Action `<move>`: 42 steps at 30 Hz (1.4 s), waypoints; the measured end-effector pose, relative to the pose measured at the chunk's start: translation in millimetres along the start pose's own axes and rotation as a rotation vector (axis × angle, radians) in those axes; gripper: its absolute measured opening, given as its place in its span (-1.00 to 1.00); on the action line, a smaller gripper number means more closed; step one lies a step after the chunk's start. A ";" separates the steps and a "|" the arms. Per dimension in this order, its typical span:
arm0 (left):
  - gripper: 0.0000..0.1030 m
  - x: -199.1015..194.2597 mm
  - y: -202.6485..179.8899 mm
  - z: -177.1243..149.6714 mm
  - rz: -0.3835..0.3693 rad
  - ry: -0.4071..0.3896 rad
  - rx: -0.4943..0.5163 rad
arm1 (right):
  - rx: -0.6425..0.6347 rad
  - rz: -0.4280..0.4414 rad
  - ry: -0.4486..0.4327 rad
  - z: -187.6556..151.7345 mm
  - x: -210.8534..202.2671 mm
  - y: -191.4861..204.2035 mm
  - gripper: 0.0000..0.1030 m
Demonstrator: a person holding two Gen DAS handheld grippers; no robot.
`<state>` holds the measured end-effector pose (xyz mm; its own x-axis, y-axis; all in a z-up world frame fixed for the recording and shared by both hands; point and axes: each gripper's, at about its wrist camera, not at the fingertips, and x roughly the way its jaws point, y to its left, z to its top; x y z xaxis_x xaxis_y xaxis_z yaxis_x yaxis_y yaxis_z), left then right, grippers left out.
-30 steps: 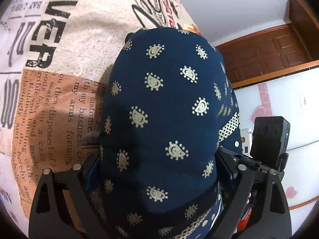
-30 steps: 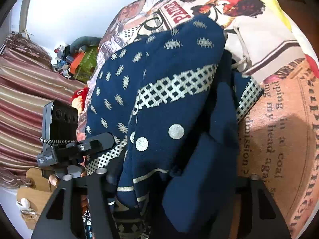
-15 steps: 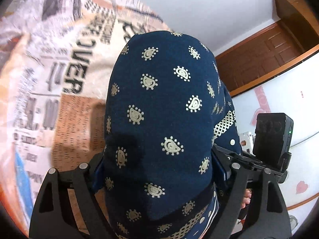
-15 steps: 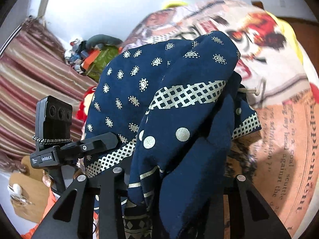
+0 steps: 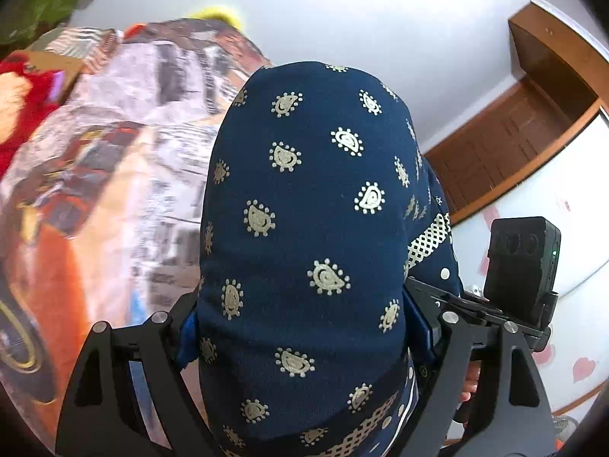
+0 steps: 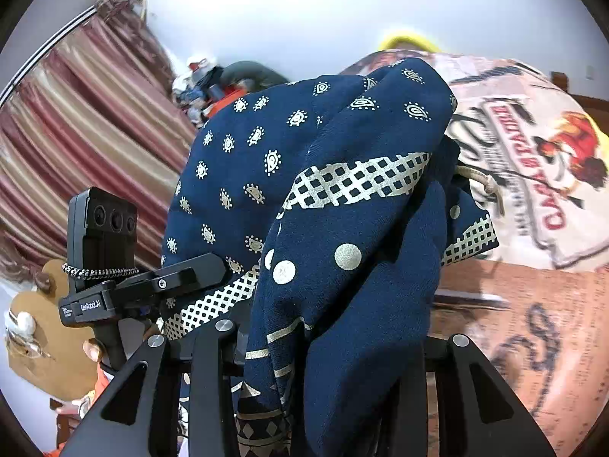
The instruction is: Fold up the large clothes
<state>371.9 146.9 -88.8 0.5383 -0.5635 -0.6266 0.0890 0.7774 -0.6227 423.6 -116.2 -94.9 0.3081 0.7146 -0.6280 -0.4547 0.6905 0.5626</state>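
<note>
Garment (image 5: 312,228) hangs bunched above the printed bedspread (image 6: 533,160), no neat fold showing yet.
My left claw (image 5: 304,327) and right claw (image 6: 342,346) each clench its cloth; laying out and folding remain.

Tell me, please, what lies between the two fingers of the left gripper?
In the left wrist view, the navy garment fills the gap between the left gripper fingers, bunched and draped over them. Nothing else shows there.
</note>
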 end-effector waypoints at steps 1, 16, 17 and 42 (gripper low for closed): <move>0.64 -6.2 8.4 -1.2 0.008 -0.004 -0.010 | -0.005 0.005 0.006 -0.8 6.6 7.1 -0.31; 0.64 6.2 149.0 -38.5 0.088 0.083 -0.219 | 0.038 0.025 0.227 -34.3 151.8 30.2 -0.31; 0.64 11.9 154.8 -41.2 0.089 0.093 -0.231 | 0.042 0.019 0.243 -36.9 160.1 26.5 -0.31; 0.69 11.3 162.0 -69.0 0.227 0.061 -0.118 | -0.185 -0.228 0.339 -67.6 184.0 20.1 0.30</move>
<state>334.5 247.2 -229.1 0.4816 -0.3969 -0.7814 -0.1287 0.8499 -0.5110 414.7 21.6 -235.5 0.1406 0.4479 -0.8830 -0.5582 0.7724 0.3030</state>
